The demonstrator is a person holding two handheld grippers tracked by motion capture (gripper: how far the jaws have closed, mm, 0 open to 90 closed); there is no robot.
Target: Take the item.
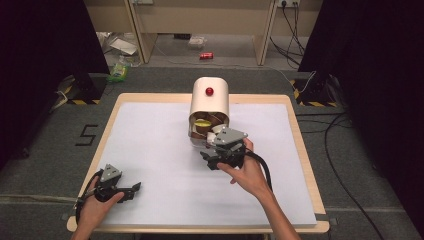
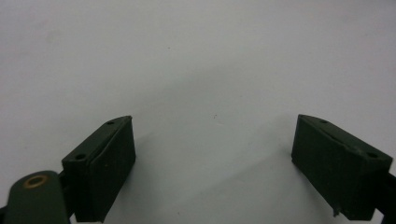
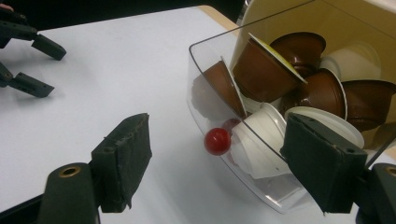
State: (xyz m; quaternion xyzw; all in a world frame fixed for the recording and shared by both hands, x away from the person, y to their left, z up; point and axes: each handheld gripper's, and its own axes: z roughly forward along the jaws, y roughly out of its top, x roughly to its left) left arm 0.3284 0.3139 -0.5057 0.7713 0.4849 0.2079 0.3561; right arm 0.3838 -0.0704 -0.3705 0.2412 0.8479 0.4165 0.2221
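Open white sheet [image 1: 160, 150] left and front; dispenser [image 1: 210, 97] and clear drawer [image 3: 205, 100] of capsules [image 3: 266, 70] blocking centre back.

your high view looks forward and down from above your side of the white-covered wooden table [image 1: 150, 145], taking it all in. your left gripper view sits close over bare white surface. your right gripper view looks low and near at the clear plastic drawer of coffee capsules [image 3: 261, 121], shared with the high view [image 1: 206, 128].

Lab: black curtains [image 1: 40, 40], floor cables [image 1: 335, 150]
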